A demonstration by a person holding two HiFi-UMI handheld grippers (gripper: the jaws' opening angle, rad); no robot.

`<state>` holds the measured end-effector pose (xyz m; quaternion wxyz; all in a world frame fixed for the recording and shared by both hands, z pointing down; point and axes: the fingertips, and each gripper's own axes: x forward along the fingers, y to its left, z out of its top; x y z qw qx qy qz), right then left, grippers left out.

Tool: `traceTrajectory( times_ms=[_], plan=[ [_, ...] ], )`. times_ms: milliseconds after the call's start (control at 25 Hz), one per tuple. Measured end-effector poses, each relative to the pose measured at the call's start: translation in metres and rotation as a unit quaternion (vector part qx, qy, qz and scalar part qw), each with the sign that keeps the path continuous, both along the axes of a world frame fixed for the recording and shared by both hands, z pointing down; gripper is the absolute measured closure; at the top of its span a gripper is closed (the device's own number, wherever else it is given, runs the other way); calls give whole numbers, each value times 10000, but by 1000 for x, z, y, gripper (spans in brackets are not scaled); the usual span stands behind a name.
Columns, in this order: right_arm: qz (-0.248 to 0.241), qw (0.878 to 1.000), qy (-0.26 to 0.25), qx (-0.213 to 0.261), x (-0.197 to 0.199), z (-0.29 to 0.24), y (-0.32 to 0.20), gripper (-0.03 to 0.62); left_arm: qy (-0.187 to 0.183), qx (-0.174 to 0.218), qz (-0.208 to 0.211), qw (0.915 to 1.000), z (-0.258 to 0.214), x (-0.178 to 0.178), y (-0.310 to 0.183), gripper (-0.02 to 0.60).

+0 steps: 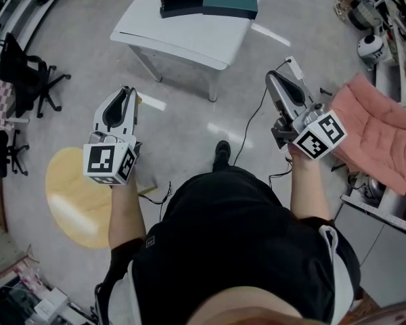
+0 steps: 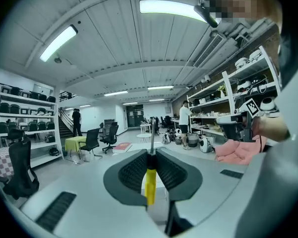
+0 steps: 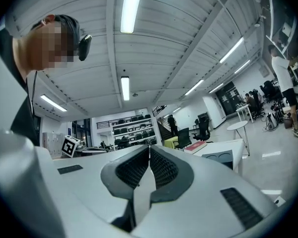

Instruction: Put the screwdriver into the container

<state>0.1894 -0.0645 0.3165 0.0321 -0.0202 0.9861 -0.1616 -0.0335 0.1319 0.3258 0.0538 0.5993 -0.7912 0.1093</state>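
Operator: Location of the screwdriver (image 2: 149, 185)?

Technician: Clamped between the jaws of the left gripper (image 2: 151, 155), yellow handle toward the camera, shaft projecting past the jaw tips.

Operator: State of the right gripper (image 3: 149, 150)?

Technician: Jaws fully together, nothing between them.

Operator: And the container (image 1: 230, 2)?

Technician: Dark green, resting on the white tabletop (image 1: 189, 36), well apart from both grippers.

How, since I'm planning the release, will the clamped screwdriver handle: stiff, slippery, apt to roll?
Probably stiff: the screwdriver runs straight through the left gripper's shut jaws. Its smooth yellow handle may slip. Being slim and round-looking, it could roll once released.
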Motion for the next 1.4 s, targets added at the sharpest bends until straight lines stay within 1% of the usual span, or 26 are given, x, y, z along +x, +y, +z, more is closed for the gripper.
traceTrajectory(
  times_ms=[200, 400, 520, 600, 800, 920, 1000, 1120, 1280, 1400],
  plan=[
    [-26, 10000, -12, 61, 1, 3, -44, 562, -120, -71, 25, 9999, -7, 4, -47, 517],
    [-31, 9999, -135, 55, -3, 0, -70, 563, -275, -136, 43, 9995, -17, 3, -72, 517],
    [-133, 9998, -160, 68, -6, -1, -73, 562, -361, -127, -14, 9993, -21, 1, -78, 517],
    [-184, 9997, -136, 93, -12, 0, -73, 562, -357, -71, -34, 9993, -22, -4, -81, 517],
    [-180, 9996, -113, 169, -37, -7, -70, 562, -296, 34, 10, 9996, -21, -31, -85, 517],
    [-116, 9997, -59, 220, -45, -6, -71, 562, -295, 91, 106, 9995, -19, -43, -92, 517],
    [-32, 9997, -19, 252, -56, -5, -70, 562, -301, 123, 209, 9993, -17, -56, -97, 517],
    [121, 9996, 26, 271, -84, -4, -70, 562, -272, 159, 365, 9988, -13, -88, -102, 517],
    [260, 9993, 54, 277, -136, -5, -67, 562, -248, 229, 500, 9982, -12, -143, -107, 517],
    [325, 9991, 58, 281, -180, -7, -61, 563, -250, 235, 679, 9971, -11, -181, -109, 517]
  ],
)
